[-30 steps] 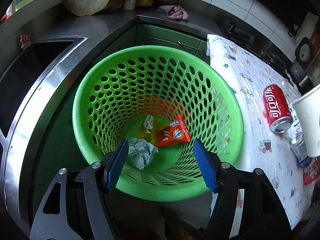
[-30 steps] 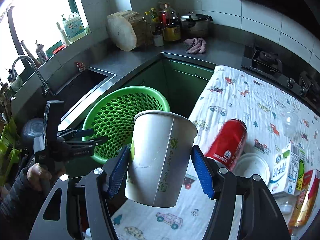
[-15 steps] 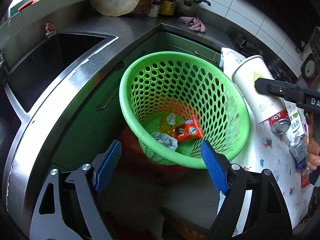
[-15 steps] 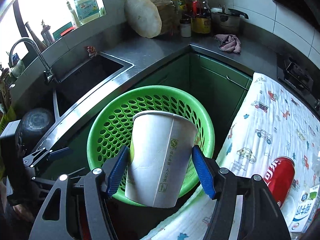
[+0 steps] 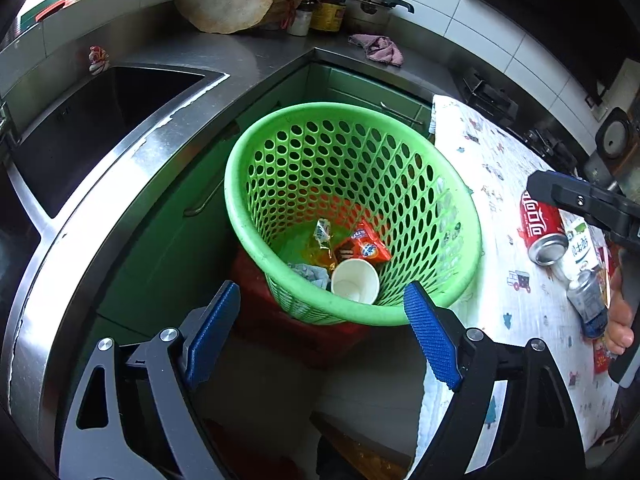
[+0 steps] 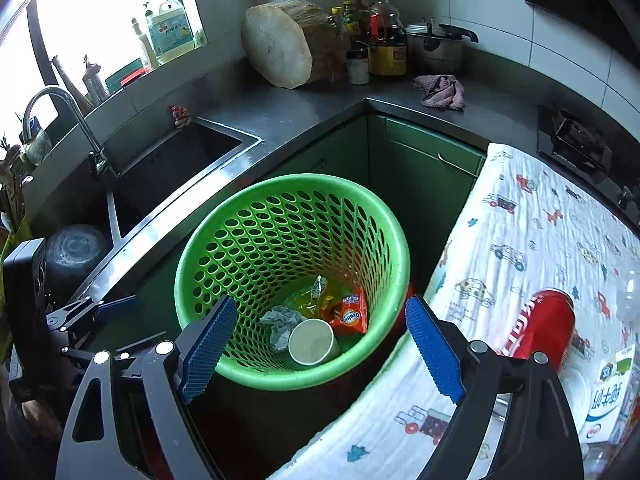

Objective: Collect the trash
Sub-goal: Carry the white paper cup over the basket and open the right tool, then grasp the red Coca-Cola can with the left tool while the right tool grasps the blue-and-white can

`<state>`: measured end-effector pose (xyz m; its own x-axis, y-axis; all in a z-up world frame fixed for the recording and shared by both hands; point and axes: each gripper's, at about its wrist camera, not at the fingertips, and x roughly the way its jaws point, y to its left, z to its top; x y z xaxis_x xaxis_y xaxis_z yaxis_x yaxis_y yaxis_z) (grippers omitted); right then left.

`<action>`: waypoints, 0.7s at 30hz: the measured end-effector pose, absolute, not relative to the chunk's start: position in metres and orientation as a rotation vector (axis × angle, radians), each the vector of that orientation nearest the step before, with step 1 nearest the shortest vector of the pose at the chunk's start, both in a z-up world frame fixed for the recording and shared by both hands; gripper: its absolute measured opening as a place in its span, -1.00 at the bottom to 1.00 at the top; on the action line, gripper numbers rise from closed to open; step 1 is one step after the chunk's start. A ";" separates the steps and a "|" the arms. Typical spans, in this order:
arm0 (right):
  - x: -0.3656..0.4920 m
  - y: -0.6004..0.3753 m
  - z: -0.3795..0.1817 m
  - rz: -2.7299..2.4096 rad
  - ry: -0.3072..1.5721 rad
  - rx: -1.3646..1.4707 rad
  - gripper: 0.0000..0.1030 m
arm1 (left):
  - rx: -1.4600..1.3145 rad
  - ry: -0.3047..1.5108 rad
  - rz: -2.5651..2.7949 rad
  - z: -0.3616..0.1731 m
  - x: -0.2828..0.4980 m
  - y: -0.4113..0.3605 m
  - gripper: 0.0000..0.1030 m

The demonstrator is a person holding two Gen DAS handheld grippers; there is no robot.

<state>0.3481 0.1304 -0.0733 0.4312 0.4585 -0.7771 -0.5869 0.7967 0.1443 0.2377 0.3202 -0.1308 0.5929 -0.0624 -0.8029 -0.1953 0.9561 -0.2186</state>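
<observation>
The green basket (image 6: 256, 372) stands on the floor below the steel counter (image 6: 288, 116), with the cloth-covered table (image 6: 520, 240) just to its right. Both the left gripper (image 5: 320, 328) and the right gripper (image 6: 320, 344) hover above the basket rim, fingers spread wide and holding nothing. Inside the basket, the white paper cup (image 6: 311, 341) lies on its side at the bottom, touching the orange snack wrapper (image 6: 352, 314) and beside the crumpled tissue (image 6: 280, 324); the red cola can (image 6: 540, 328) lies on the table to the basket's right.
</observation>
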 end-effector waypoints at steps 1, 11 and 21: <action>0.344 0.121 -0.072 0.643 0.912 -0.151 0.62 | -0.295 0.935 0.069 -0.129 0.239 0.316 0.61; 0.305 0.020 -0.066 0.503 0.910 -0.091 0.70 | -0.246 0.920 -0.035 -0.116 0.247 0.258 0.64; 0.285 -0.080 -0.089 0.372 0.991 -0.166 0.76 | -0.206 0.932 -0.111 -0.111 0.252 0.208 0.65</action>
<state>0.2847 -0.0804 -0.0888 0.4912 0.2301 -0.8401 -0.3795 0.9247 0.0314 0.2524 0.2076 -0.1111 0.5921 -0.1838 -0.7846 0.0058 0.9746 -0.2239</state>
